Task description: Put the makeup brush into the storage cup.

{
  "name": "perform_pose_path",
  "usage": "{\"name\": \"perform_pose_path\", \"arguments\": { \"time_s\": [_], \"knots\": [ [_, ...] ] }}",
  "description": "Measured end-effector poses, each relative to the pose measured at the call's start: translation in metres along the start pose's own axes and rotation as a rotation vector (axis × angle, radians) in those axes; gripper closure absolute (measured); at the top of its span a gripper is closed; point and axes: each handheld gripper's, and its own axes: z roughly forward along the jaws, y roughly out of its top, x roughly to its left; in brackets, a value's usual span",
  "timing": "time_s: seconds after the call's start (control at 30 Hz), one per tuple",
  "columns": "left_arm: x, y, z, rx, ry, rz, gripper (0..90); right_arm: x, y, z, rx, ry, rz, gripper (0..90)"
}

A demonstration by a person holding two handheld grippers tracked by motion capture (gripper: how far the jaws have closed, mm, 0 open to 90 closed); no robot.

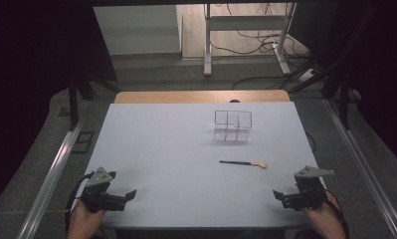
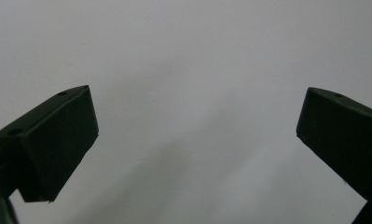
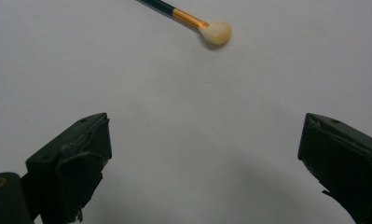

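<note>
A: Where's the brush (image 1: 244, 163) from your seat?

B: Lower right of the middle in the high view, flat on the table (image 1: 161, 149), bristles toward the right edge. The clear divided box (image 1: 233, 126) stands above it, apart.

A: And your right gripper (image 1: 280, 198)?

B: Lower right corner, your jaws spread wide with nothing between them; its own view has the brush at the top centre, well clear.

A: Your left gripper (image 1: 129, 195)?

B: Lower left corner, jaws wide too, holding nothing, bare table ahead
</note>
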Motion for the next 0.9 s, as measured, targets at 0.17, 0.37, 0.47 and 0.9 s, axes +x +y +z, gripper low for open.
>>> {"name": "perform_pose_path", "arguments": {
  "time_s": [0.17,0.37,0.47,0.9],
  "knots": [
    [0.0004,0.0003,-0.0007,-0.014,-0.014,-0.006,0.0,0.0030,0.0021,0.0005,0.001,0.002,-0.016,0.8],
    [0.0019,0.0002,-0.0003,-0.025,-0.037,-0.027,0.0,0.0052,0.0024,0.0034,0.028,0.004,-0.021,0.0],
    [0.0025,0.0001,0.0002,-0.019,-0.041,-0.032,0.0,0.0056,0.0025,0.0041,0.028,0.007,-0.026,0.0],
    [0.0025,0.0001,0.0005,-0.008,-0.037,-0.013,0.0,0.0074,0.0040,0.0062,0.040,0.007,-0.052,0.0]
  ]
}}
